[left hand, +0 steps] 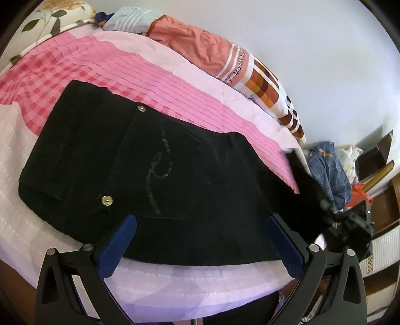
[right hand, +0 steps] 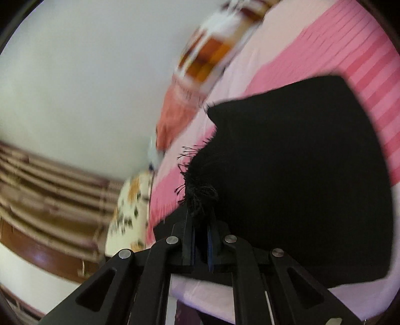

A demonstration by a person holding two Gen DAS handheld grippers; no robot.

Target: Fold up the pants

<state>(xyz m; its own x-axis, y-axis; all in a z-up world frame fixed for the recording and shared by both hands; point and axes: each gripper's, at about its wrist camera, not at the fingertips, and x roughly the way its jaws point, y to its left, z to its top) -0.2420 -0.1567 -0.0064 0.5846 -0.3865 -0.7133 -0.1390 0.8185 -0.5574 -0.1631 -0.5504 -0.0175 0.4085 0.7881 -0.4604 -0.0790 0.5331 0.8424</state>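
Black pants (left hand: pixel 155 162) lie on a pink checked bedsheet (left hand: pixel 105 62), waist end at the left with two metal studs and a stitched pocket design. My left gripper (left hand: pixel 200 225) is open, its blue pads (left hand: pixel 117 247) spread just above the near edge of the pants. My right gripper (right hand: pixel 201 212) is shut on the frayed hem of a pant leg (right hand: pixel 200 192), holding it up off the bed; the black cloth (right hand: pixel 300 162) spreads to its right. The right gripper also shows in the left wrist view (left hand: pixel 347 225), at the bed's right edge.
A rolled orange and white quilt (left hand: pixel 225 55) lies along the far side of the bed against the wall. A floral pillow (left hand: pixel 45 22) is at the head. Blue cloth (left hand: pixel 327 170) and wooden furniture (left hand: pixel 380 200) stand beyond the foot.
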